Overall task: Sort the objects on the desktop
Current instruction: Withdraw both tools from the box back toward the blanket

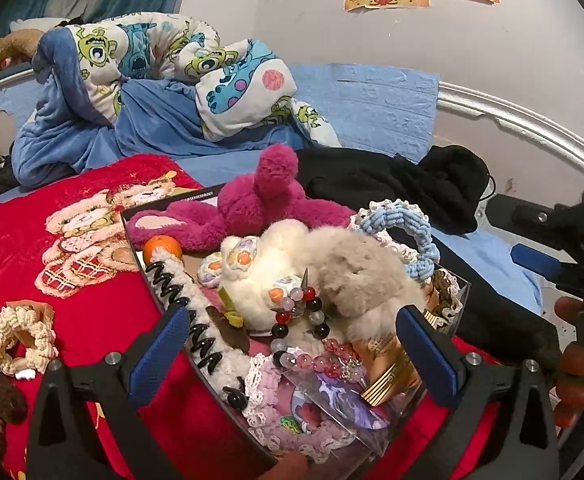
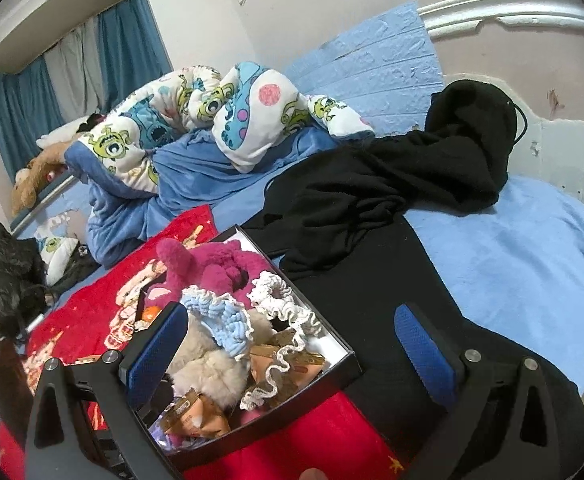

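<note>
left gripper (image 1: 292,344) wide, empty | right gripper (image 2: 292,344) wide, empty | box (image 2: 348,354) overfull (heaped): bead bracelet (image 1: 298,320) may slip off near edge

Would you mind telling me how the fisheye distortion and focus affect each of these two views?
Left wrist view: the white wall moulding bows strongly, the corners go black, and the box of trinkets stays fairly sharp. Right wrist view: the same bowing on the curtain side, and the black garment loses detail in shadow.
</note>
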A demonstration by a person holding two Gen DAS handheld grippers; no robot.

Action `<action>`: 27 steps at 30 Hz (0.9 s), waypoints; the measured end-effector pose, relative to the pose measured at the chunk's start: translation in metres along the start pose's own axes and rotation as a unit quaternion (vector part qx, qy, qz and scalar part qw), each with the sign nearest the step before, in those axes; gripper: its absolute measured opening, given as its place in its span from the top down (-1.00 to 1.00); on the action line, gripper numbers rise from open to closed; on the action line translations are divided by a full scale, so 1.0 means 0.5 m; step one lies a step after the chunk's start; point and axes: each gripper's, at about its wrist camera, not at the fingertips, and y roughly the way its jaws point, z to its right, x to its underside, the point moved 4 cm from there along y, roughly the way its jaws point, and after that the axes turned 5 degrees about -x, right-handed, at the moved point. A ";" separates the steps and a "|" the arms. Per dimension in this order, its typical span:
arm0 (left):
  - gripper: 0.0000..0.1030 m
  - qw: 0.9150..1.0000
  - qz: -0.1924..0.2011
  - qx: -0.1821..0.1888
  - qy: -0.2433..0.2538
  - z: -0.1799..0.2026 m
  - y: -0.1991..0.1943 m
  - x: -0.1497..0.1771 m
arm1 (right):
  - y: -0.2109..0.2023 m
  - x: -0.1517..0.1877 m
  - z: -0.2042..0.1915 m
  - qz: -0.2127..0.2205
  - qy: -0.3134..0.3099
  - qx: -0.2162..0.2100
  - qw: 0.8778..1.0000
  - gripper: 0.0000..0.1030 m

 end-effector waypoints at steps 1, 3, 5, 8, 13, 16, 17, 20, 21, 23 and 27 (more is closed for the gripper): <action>-1.00 1.000 -0.001 0.001 -0.002 0.000 -0.001 0.000 | -0.004 0.001 0.002 0.000 0.001 0.001 1.000 -1.00; -1.00 1.000 -0.008 0.003 0.000 0.001 -0.002 -0.001 | -0.007 0.003 0.008 -0.001 0.002 0.005 1.000 -1.00; -1.00 1.000 -0.013 0.007 0.006 0.005 -0.007 0.001 | -0.012 0.003 0.011 -0.003 0.007 0.005 1.000 -1.00; -1.00 1.000 -0.004 -0.002 0.009 0.005 -0.029 0.005 | -0.022 0.002 0.007 0.004 0.021 -0.008 1.000 -1.00; -1.00 1.000 -0.001 -0.008 -0.011 -0.014 -0.064 0.004 | -0.030 0.010 -0.030 0.004 0.027 -0.030 0.999 -1.00; -1.00 1.000 0.002 -0.018 -0.022 -0.030 -0.089 0.004 | -0.034 0.021 -0.067 0.001 0.020 -0.039 0.999 -1.00; -1.00 1.000 0.003 -0.021 -0.021 -0.034 -0.097 0.004 | -0.035 0.025 -0.080 0.001 0.016 -0.043 0.999 -1.00; -1.00 0.999 0.009 -0.037 -0.020 -0.058 -0.132 0.008 | -0.039 0.033 -0.115 0.003 0.008 -0.054 0.998 -1.00; -1.00 0.999 0.012 -0.045 -0.022 -0.069 -0.144 0.010 | -0.040 0.036 -0.126 0.004 0.008 -0.060 0.998 -1.00; -1.00 0.998 0.015 -0.059 -0.032 -0.098 -0.170 0.016 | -0.039 0.040 -0.149 0.004 0.009 -0.072 0.997 -1.00; -1.00 0.996 0.005 -0.070 -0.061 -0.155 -0.220 0.026 | -0.044 0.050 -0.189 0.010 0.013 -0.091 0.996 -1.00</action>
